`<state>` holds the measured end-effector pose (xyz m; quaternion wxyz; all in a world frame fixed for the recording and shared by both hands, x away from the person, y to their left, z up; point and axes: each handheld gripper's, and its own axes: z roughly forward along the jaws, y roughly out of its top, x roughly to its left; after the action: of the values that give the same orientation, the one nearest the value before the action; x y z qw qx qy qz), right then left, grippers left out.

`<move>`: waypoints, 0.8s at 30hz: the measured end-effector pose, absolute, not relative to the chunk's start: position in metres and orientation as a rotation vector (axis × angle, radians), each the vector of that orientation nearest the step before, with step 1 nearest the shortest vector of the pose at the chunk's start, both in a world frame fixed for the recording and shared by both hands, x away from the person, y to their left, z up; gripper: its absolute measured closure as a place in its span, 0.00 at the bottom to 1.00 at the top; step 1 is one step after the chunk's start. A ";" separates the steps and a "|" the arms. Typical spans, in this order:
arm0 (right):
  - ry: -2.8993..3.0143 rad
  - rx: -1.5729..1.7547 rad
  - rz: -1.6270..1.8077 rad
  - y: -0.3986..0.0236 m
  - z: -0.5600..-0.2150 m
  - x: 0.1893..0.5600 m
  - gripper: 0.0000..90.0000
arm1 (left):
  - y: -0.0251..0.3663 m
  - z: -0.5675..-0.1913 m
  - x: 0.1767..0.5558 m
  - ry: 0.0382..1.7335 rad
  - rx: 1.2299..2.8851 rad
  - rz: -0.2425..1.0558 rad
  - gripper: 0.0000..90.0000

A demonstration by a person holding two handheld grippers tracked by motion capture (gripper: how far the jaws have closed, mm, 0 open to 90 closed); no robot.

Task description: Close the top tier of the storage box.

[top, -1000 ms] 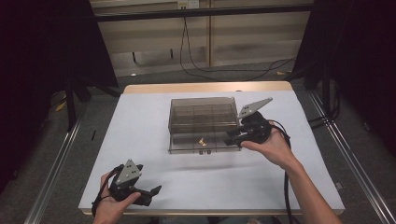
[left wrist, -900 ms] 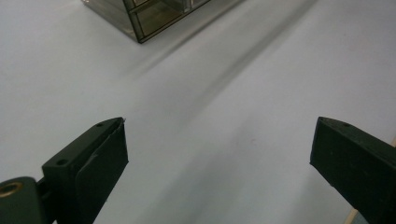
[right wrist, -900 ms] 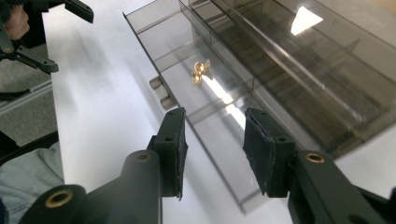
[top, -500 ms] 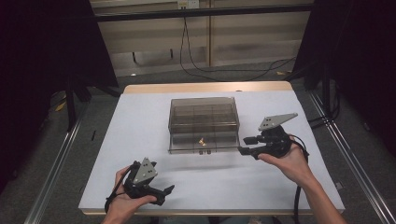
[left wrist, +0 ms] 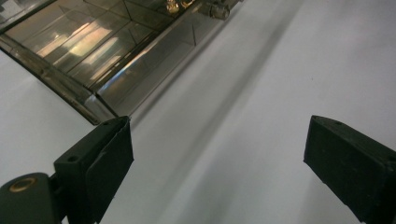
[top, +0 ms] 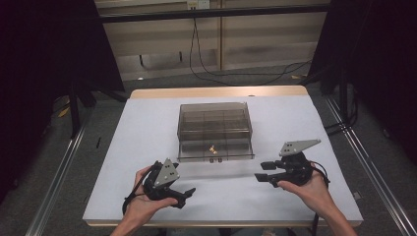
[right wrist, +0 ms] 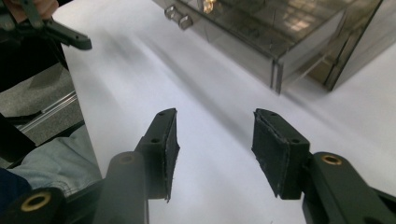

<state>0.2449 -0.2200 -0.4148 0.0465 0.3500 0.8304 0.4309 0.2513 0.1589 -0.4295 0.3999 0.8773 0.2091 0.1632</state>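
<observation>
A smoky transparent compartment box (top: 215,130) stands in the middle of the white table (top: 147,132), with a small brass piece (top: 212,148) in a front cell. My left gripper (top: 186,197) is in a hand at the front left, jaws pointing right, open and empty. In the left gripper view its jaws (left wrist: 217,140) stand wide over bare table short of the box (left wrist: 93,51). My right gripper (top: 260,172) is at the front right, pointing left. Its jaws (right wrist: 215,116) have just been opening, with nothing between them, and the box (right wrist: 280,32) lies ahead.
Two small latches (right wrist: 180,17) sit on the box's front wall. The table's near edge runs just behind both hands. In the right gripper view the other gripper's jaw (right wrist: 65,36) shows at the upper left and a trouser leg (right wrist: 56,163) lies below the table edge.
The right gripper has drawn away from the box's front right corner toward the near right of the table, and its jaws stand wider. The left gripper has shifted right.
</observation>
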 end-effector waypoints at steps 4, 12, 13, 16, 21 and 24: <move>2.541 1.095 1.324 -0.224 -0.423 0.233 0.54 | 0.153 -0.427 0.254 0.529 2.215 0.407 0.11; 2.551 1.139 1.270 -0.234 -0.444 0.212 0.53 | 0.141 -0.423 0.259 0.523 2.204 0.435 0.23; 2.550 1.145 1.272 -0.235 -0.446 0.211 0.52 | 0.139 -0.422 0.260 0.516 2.198 0.439 0.31; 2.539 1.141 1.287 -0.238 -0.448 0.208 0.52 | 0.135 -0.418 0.263 0.487 2.192 0.419 0.45; 2.543 1.119 1.316 -0.235 -0.448 0.207 0.50 | 0.127 -0.416 0.271 0.472 2.203 0.371 0.67; 2.575 1.109 1.290 -0.231 -0.453 0.209 0.50 | 0.122 -0.418 0.276 0.466 2.241 0.371 0.77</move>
<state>0.2086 -0.2312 -0.4530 0.0277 0.3592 0.8341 0.4177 0.2764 0.1222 -0.4185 0.3998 0.8859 0.1841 0.1465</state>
